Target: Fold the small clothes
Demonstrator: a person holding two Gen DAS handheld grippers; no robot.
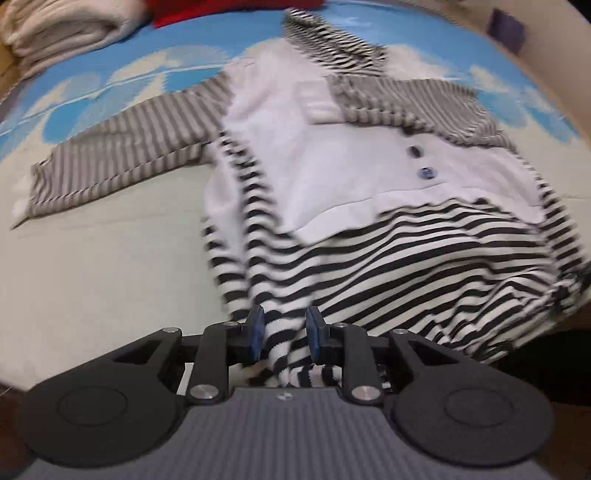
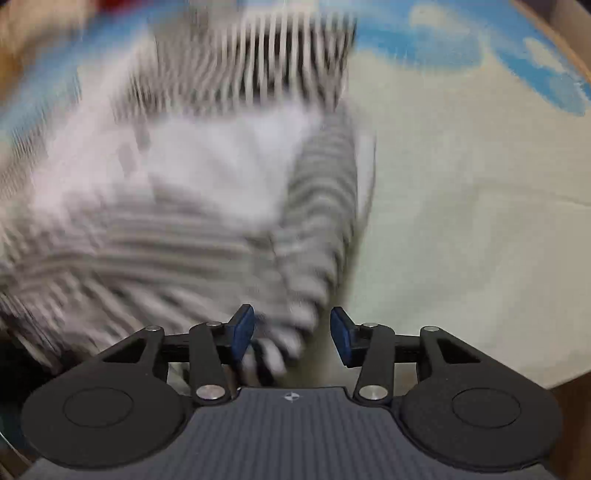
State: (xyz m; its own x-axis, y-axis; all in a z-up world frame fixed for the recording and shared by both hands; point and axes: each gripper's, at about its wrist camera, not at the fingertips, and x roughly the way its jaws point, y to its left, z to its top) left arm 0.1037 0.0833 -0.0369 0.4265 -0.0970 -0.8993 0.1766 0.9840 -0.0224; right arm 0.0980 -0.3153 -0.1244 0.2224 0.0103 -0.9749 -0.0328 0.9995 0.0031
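Both grippers point steeply downward. The left gripper has its jaws narrowly apart, while the right gripper has its jaws spread noticeably wider, blue pads facing inward.

Blue-and-cream cloud-print bedsheet (folded cream blanket at corner).

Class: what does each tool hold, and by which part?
Right tool: nothing, open. Left tool: a leg end of the striped garment fills its gap; grip cannot be told.
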